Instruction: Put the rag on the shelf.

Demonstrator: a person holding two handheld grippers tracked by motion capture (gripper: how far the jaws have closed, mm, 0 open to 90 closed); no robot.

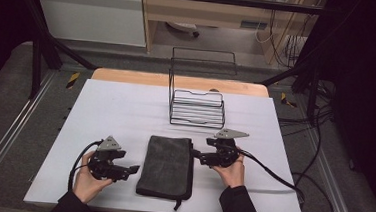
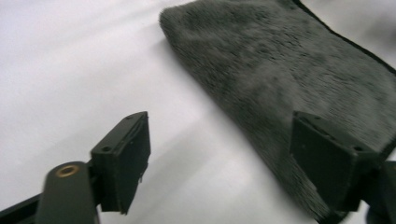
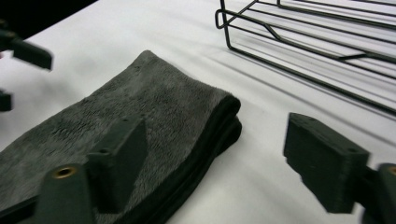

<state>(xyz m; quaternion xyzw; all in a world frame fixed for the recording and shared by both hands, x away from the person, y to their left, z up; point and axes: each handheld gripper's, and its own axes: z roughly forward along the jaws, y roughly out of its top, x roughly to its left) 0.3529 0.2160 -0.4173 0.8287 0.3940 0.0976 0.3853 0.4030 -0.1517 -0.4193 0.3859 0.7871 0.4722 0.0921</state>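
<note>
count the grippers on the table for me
2: the left gripper sits left of the folded grey towel, the right gripper right of it. Both are open and hand-held; none seems hidden.

No text, label, brand, number or sign can be read anywhere in these pictures. Black-and-yellow striped tape markers (image 1: 73, 79) lie on the floor at either side of the table's far edge, but they carry no lettering.
</note>
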